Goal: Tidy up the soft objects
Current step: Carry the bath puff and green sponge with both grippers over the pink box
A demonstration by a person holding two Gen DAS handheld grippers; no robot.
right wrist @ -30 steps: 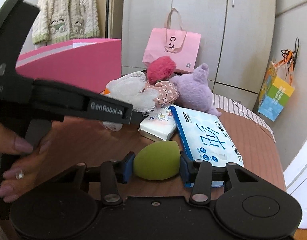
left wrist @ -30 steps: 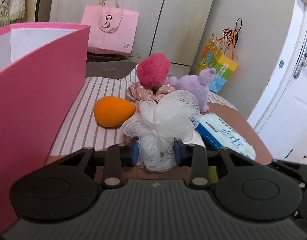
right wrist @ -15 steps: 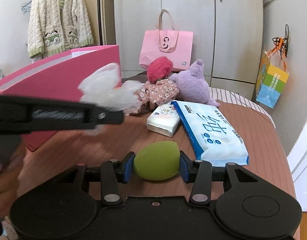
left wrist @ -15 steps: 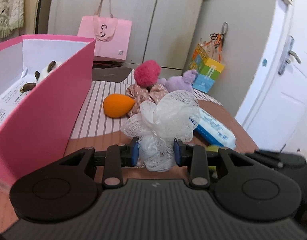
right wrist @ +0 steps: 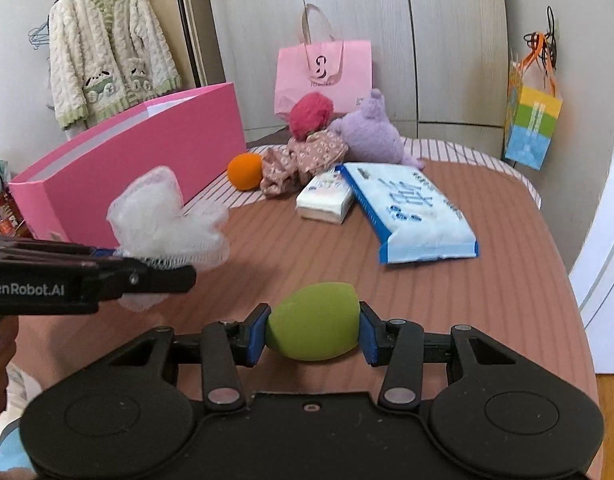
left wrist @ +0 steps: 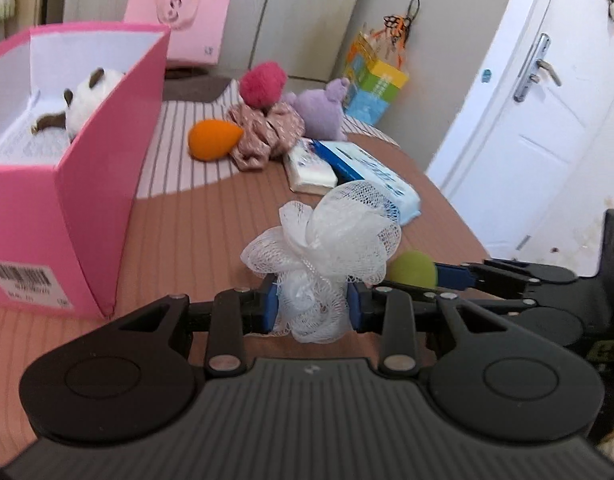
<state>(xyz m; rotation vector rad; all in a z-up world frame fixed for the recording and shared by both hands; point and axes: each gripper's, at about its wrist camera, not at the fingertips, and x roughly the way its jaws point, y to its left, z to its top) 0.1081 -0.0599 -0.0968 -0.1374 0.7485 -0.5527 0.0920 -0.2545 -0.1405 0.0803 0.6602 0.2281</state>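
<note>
Left gripper (left wrist: pixel 311 308) clamps the white mesh bath puff (left wrist: pixel 327 248), held above the table (left wrist: pixel 195 232) just right of the pink box (left wrist: pixel 87 184). Right gripper (right wrist: pixel 313 334) clamps the green sponge (right wrist: pixel 313 328), right of the box, beside the puff

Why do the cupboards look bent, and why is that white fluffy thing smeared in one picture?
Both views use fisheye lenses, so the straight cupboard doors bow. In the right wrist view the white mesh puff is motion-blurred; in the left wrist view the puff looks crisp, the background slightly soft.
</note>
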